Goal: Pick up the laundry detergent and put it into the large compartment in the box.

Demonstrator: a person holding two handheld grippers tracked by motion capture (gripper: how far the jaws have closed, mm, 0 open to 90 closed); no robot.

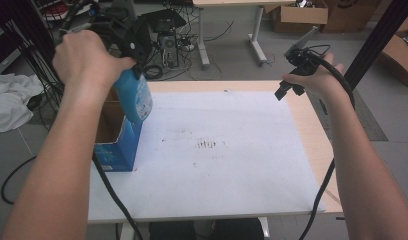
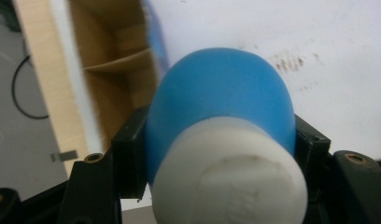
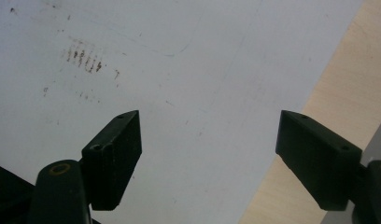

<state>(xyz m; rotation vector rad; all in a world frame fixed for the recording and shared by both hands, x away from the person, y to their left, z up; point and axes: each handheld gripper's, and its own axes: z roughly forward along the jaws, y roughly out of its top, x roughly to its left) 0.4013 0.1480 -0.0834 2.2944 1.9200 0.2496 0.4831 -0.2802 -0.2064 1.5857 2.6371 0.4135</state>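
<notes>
The left gripper (image 2: pixel 216 154) squeezes a blue bottle (image 1: pixel 133 97) w/ a white cap (image 2: pixel 228 179), holding it up in the air over the open blue cardboard box (image 1: pixel 117 145) at the table's left edge. The right gripper (image 3: pixel 209 154) holds nothing, jaws wide apart, above the white sheet (image 1: pixel 217 150) near the table's right side.

Even, soft indoor light without hard shadows; the blue bottle (image 2: pixel 216 112) between the left gripper (image 2: pixel 221 140) jaws is blurred, as is the box beyond it.
</notes>
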